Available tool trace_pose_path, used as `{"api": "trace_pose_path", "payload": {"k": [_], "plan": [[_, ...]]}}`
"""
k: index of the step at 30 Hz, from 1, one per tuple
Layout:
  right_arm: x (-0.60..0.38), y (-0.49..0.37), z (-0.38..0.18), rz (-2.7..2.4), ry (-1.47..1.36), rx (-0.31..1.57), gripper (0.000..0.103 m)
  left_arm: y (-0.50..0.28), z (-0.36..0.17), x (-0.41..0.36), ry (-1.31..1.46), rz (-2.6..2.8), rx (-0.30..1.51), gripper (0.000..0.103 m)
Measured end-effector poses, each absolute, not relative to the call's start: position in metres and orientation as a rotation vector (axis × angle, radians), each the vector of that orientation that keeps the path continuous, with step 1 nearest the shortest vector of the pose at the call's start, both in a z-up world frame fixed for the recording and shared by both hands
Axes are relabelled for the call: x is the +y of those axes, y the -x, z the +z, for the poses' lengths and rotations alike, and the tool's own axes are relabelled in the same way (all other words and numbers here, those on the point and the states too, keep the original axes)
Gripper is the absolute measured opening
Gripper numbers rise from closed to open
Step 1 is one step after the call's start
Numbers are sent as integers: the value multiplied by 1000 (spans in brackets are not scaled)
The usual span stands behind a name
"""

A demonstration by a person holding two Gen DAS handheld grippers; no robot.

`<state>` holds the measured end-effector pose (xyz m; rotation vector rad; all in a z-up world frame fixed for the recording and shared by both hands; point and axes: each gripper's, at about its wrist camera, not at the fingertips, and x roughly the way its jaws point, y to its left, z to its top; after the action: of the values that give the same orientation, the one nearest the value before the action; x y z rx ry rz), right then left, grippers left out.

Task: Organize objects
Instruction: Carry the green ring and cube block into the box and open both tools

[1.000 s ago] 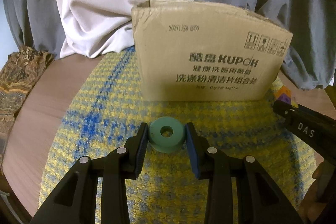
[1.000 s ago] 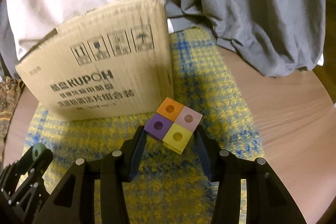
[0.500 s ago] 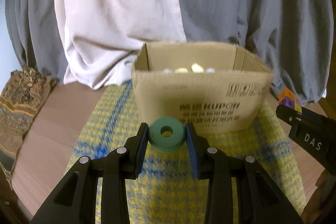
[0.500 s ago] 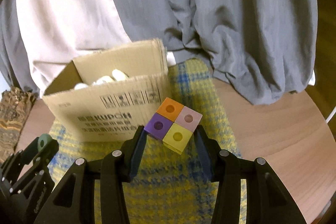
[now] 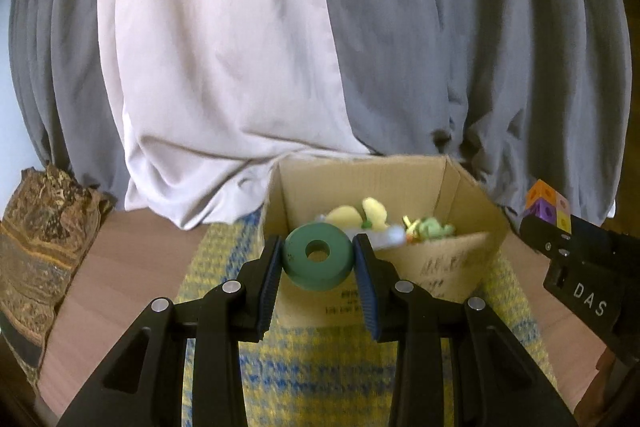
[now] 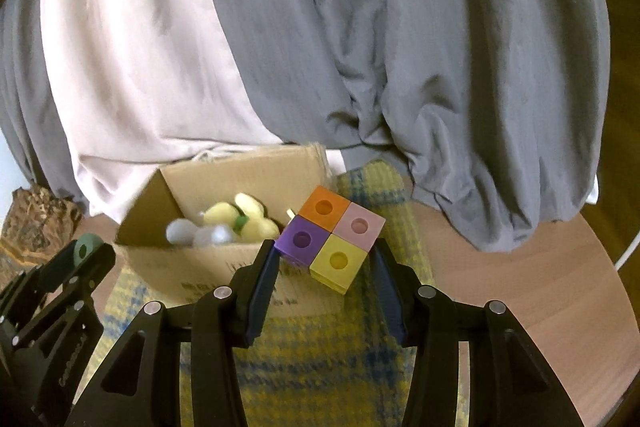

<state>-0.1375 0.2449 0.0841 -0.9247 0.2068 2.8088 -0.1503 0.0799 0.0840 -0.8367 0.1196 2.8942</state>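
Far left of the left wrist view: patterned cloth (image 5: 38, 239) on the wooden table (image 5: 120, 267). Centre: left gripper (image 5: 318, 263) clamped on a green ring (image 5: 318, 255), held in front of the open cardboard box (image 5: 460, 267) on the yellow-blue mat (image 5: 320, 387). Inside the box: yellow and green toys (image 5: 360, 215), blurred. Right edge: right gripper (image 6: 326, 259), closed on a four-colour block (image 6: 332, 237), lower centre of its own view, beside the box's right corner. Behind: grey and white drapes (image 5: 280, 47).

Dim, soft light; fisheye-bent edges, dark corners, slight motion blur.
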Motion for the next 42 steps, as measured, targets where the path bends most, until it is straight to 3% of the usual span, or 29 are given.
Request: {"api": "trace_pose_path", "payload": {"k": [14, 31, 33, 34, 35, 36, 37, 42], "plan": [[241, 186, 102, 2830, 940, 187, 47, 199, 105, 79, 821, 2898, 129, 35], [240, 230, 91, 2806, 1053, 172, 48, 244, 91, 82, 932, 2826, 103, 36], [240, 230, 92, 2808, 1051, 167, 49, 245, 91, 82, 943, 2823, 103, 40], [239, 230, 93, 2807, 1054, 164, 52, 245, 91, 81, 946, 2826, 103, 49], [239, 230, 93, 2804, 1049, 167, 64, 245, 91, 80, 945, 2830, 102, 60], [240, 228, 94, 2804, 1037, 170, 76, 244, 92, 79, 951, 2840, 99, 64], [240, 226, 96, 2803, 1015, 174, 80, 244, 92, 77, 948, 2847, 96, 68], [239, 223, 101, 2798, 1005, 175, 83, 242, 93, 71, 962, 2865, 72, 86]]}}
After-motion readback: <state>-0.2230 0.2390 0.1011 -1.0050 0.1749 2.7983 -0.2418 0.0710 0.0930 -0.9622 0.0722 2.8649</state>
